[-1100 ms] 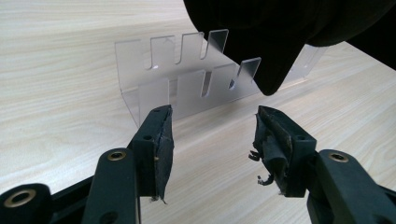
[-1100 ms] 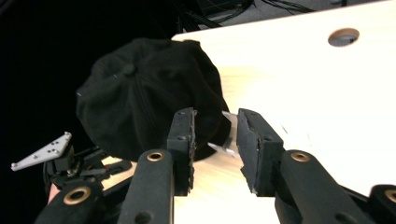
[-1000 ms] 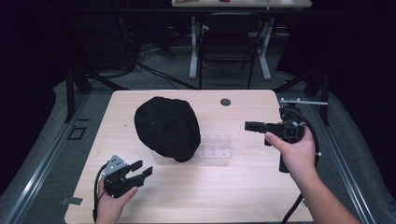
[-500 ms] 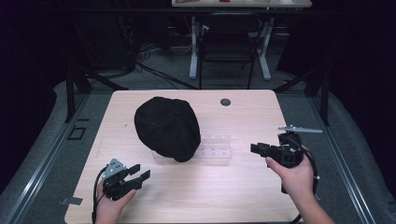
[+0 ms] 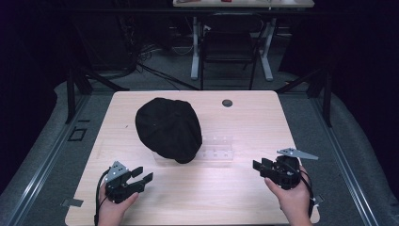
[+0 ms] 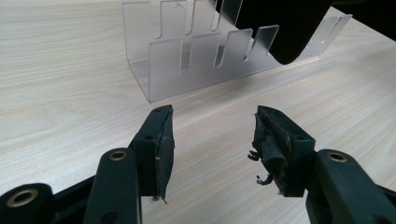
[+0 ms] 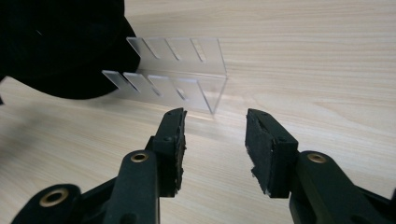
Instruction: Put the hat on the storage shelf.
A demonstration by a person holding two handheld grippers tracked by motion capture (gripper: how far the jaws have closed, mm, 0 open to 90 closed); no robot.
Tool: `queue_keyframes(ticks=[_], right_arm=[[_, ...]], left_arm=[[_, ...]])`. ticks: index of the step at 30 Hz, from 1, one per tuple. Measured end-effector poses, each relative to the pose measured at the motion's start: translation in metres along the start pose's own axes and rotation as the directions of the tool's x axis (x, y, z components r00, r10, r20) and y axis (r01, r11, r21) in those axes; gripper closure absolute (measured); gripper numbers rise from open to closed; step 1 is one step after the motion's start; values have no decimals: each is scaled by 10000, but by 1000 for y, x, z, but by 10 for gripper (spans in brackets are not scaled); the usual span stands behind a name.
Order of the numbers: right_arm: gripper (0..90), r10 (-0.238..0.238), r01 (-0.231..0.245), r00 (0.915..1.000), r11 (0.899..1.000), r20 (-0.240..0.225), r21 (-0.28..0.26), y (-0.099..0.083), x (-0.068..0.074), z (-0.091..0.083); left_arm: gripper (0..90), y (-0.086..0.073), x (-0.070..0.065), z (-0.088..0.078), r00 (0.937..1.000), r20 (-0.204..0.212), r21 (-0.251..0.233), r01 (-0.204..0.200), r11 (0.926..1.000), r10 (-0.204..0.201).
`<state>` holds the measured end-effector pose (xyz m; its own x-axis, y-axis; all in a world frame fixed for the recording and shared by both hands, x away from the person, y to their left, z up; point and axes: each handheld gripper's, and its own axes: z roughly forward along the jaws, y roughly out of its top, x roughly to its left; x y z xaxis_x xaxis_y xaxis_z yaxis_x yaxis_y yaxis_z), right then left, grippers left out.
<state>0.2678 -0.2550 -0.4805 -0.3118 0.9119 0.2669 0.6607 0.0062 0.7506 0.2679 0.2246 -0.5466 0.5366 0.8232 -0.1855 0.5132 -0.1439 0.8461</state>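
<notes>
A black cap [image 5: 168, 128] lies on a clear slotted acrylic rack [image 5: 217, 149] at the middle of the wooden table [image 5: 244, 117], covering the rack's left part. My left gripper [image 5: 142, 174] rests low at the front left, open, nothing between its jaws; its own view looks at the rack [image 6: 196, 51] and the cap's edge [image 6: 280, 28]. My right gripper [image 5: 258, 166] is low at the front right, pointing left toward the rack [image 7: 173, 79], with the cap [image 7: 60, 46] beyond. Its jaws have just been opening and stand open and empty.
A small dark round hole [image 5: 227, 102] sits near the table's far edge. Behind the table stand a chair [image 5: 229, 47] and white desk legs. A dark floor with rails surrounds the table.
My right gripper has come down from mid-height beside the rack to near the tabletop at the front right, and its jaws have spread wider. The left gripper has stayed put.
</notes>
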Motion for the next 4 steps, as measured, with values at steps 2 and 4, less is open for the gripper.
queue_keyframes(ticks=[2,4], right_arm=[[568,-161,162,9998,9998,146,-79,-6,-1,0],[563,-100,103,9998,9998,162,-156,-14,-3,1]], left_arm=[[475,1,-1,0,10000,23,28,-71,10000,71],[474,1,-3,1,9999,48,-76,-144,9999,144]])
